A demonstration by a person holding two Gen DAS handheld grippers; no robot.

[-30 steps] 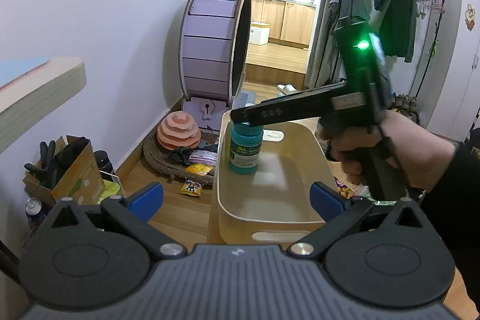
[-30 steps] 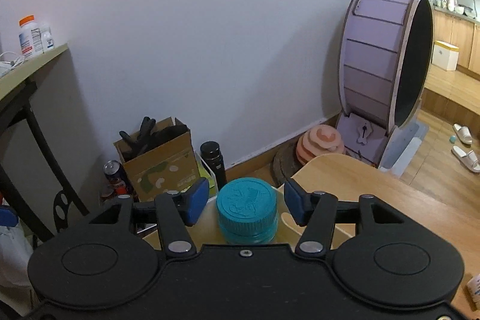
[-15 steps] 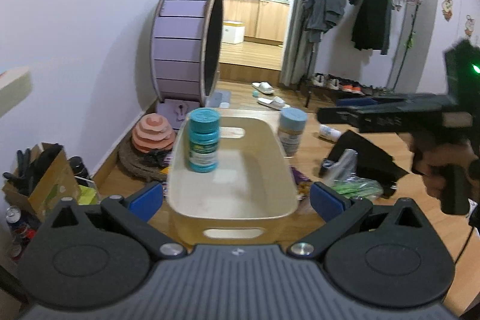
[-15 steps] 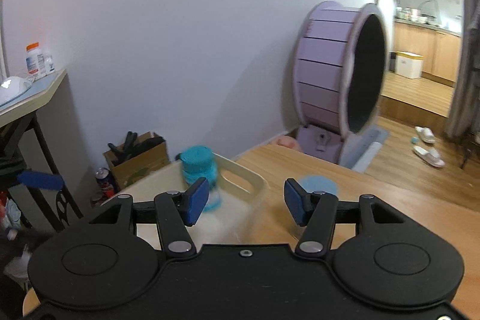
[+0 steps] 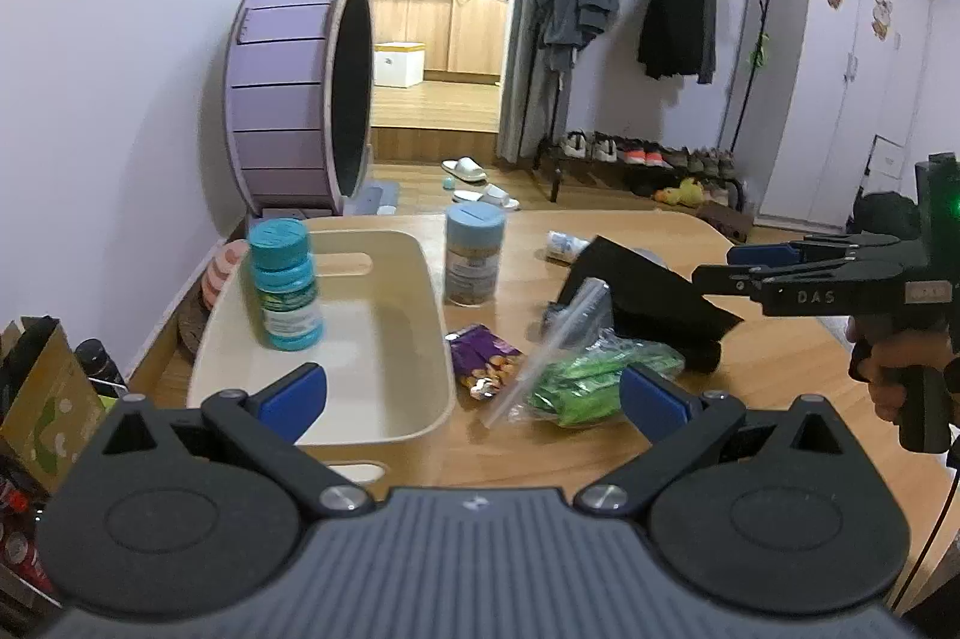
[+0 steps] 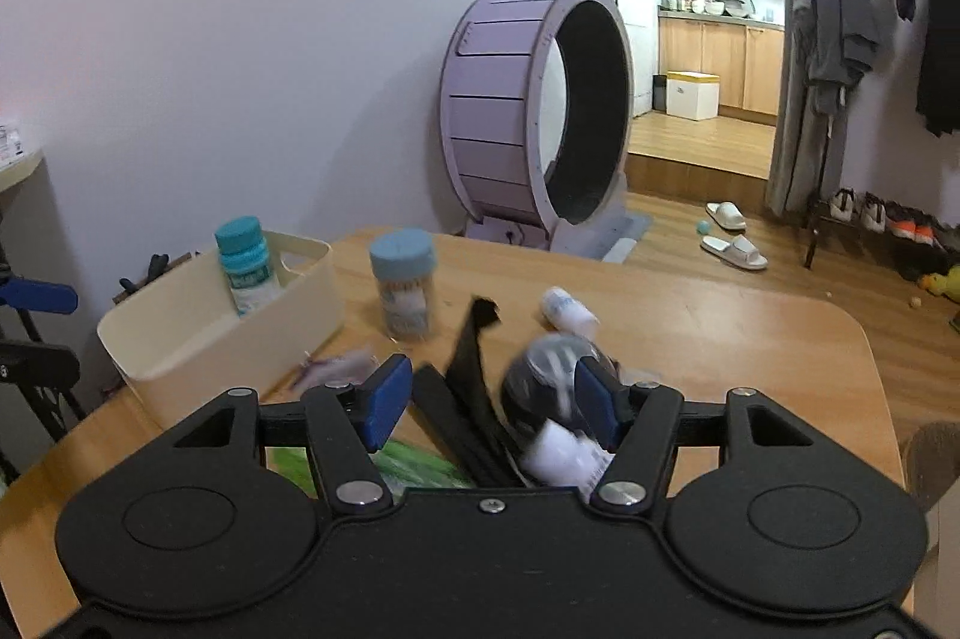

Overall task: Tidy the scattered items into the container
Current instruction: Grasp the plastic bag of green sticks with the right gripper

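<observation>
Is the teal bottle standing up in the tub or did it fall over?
Standing up. The teal bottle sits upright inside the cream tub, cap on top.

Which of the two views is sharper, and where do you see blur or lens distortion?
Left wrist view: sharp; the teal bottle in the cream bin reads clearly, though the walls bow at the edges. Right wrist view: motion blur smears the dark round object between the fingers and the purple packet; corners are vignetted.

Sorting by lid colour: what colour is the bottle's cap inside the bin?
Teal cap; clearest in the left wrist view.
</observation>
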